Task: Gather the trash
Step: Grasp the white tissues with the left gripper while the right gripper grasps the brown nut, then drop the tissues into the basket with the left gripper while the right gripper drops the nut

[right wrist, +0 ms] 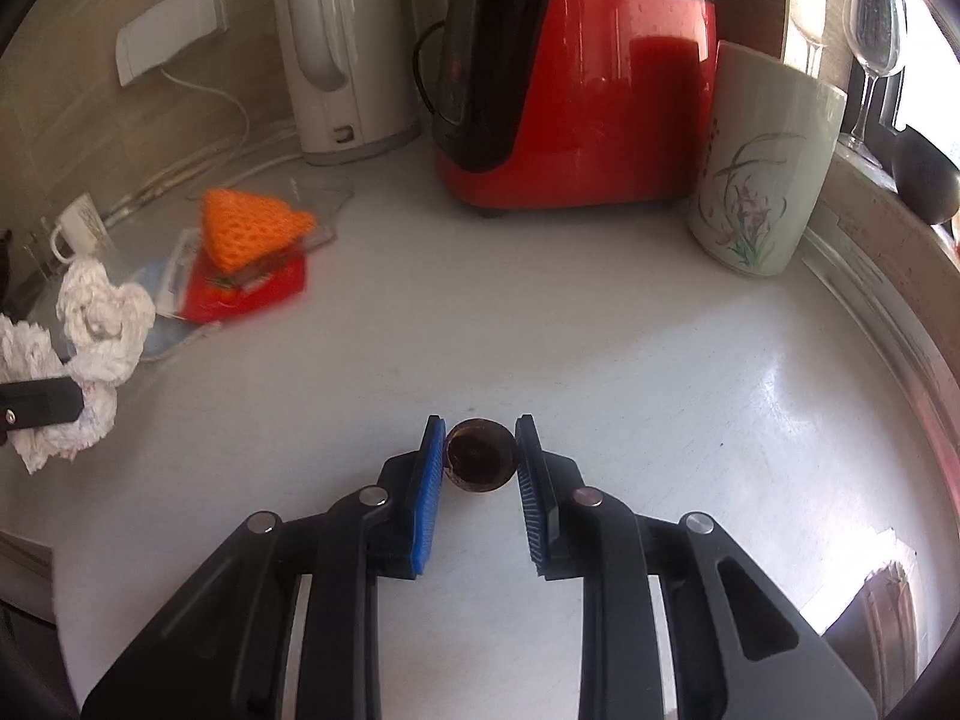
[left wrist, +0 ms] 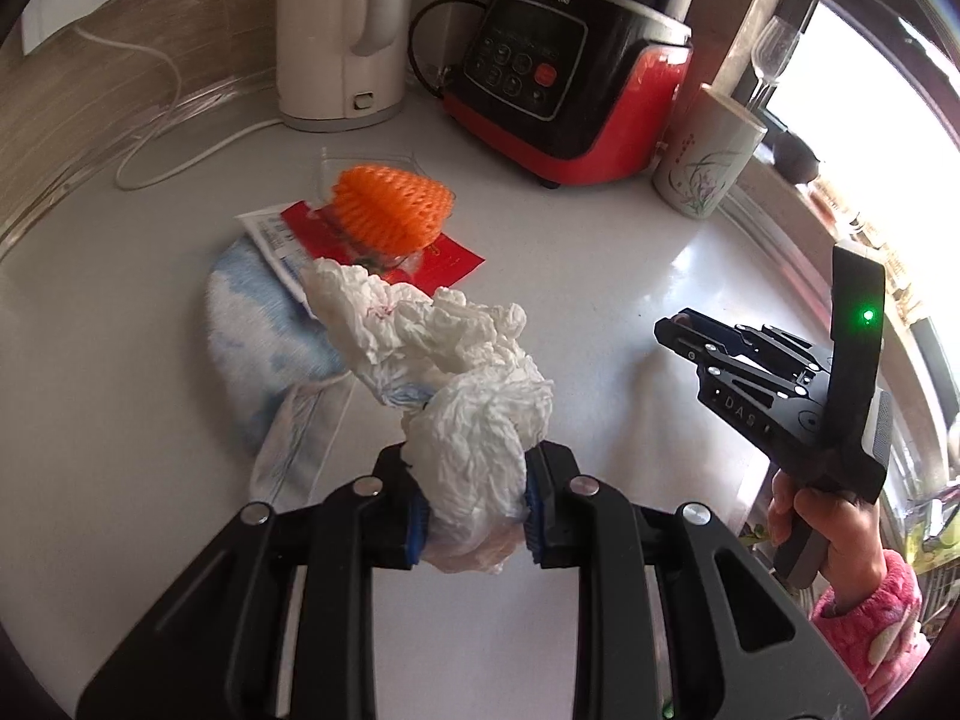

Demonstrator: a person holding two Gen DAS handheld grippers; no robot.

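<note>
My left gripper (left wrist: 474,504) is shut on a crumpled white tissue wad (left wrist: 456,360), held above the white counter; the wad also shows in the right wrist view (right wrist: 90,324). My right gripper (right wrist: 480,456) is shut on a small dark brown round cup-like piece (right wrist: 480,457); the gripper also shows in the left wrist view (left wrist: 678,330). Trash lies on the counter: an orange foam fruit net (left wrist: 390,210) on a clear plastic tray, a red wrapper (left wrist: 444,258), a white printed packet (left wrist: 270,234) and a blue-white cloth-like item (left wrist: 258,336).
A white kettle (left wrist: 342,36), a red-black blender base (left wrist: 570,78) and a flowered ceramic cup (left wrist: 708,162) stand along the back. Wine glasses (right wrist: 870,42) stand on the window ledge at right. A white cable (left wrist: 150,138) lies at back left.
</note>
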